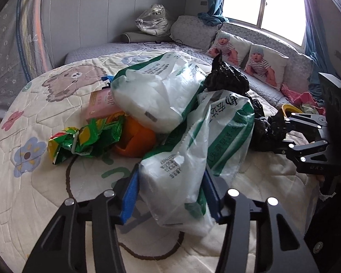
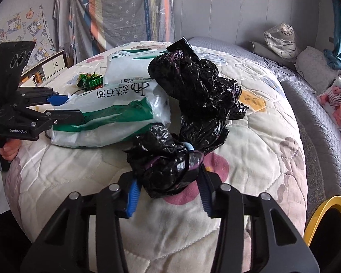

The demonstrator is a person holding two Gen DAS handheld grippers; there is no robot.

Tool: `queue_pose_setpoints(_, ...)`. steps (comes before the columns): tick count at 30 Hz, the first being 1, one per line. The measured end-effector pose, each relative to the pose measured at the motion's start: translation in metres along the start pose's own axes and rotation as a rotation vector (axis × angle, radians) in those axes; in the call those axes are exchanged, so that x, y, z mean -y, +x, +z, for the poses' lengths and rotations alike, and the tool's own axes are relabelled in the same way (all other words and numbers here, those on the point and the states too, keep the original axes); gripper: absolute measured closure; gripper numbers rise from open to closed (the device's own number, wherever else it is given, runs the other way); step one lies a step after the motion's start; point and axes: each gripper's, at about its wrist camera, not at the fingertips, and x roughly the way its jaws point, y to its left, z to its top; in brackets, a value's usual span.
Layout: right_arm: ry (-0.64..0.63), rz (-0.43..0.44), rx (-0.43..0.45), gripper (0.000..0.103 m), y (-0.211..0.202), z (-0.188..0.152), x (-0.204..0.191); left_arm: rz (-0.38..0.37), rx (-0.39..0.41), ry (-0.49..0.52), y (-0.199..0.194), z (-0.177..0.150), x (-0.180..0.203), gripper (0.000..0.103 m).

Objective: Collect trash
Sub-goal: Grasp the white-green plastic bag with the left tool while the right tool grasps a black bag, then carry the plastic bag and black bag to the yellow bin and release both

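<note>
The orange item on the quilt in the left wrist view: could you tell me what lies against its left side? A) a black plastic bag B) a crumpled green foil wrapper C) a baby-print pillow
B: the crumpled green foil wrapper lies right against the orange item, on its left.

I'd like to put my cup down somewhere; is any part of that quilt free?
Free: the quilt left of the green wrappers, and the bear print beyond. Crowded: the middle, with white bags and the black bag piled.
</note>
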Motion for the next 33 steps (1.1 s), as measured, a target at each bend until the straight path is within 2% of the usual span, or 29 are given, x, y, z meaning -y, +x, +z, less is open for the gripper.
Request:
queue_pose_setpoints(4, -0.004, -0.014, 0.012, 0.070, -0.003, 0.000, 0.000, 0.033, 0.001, 0.014, -0.001, 0.000, 0.004, 0.067)
queue_pose_setpoints(6, 0.002, -0.020, 0.021, 0.070, -0.005, 0.000, 0.001, 0.045, 0.005, 0.025, -0.002, 0.000, 0.008, 0.074)
queue_pose_setpoints(11, 0.020, -0.026, 0.055, 0.071, -0.019, 0.002, 0.006, 0.055, 0.015, 0.021, -0.008, 0.002, 0.011, 0.083)
queue_pose_setpoints(23, 0.042, -0.059, 0.122, 0.071, -0.050, -0.002, 0.011, 0.070, 0.072, 0.012, -0.045, 0.006, 0.016, 0.086)
queue_pose_setpoints(33, 0.044, -0.090, 0.193, 0.071, -0.072, -0.003, 0.013, 0.096, 0.153, -0.040, -0.084, 0.004, 0.015, 0.086)
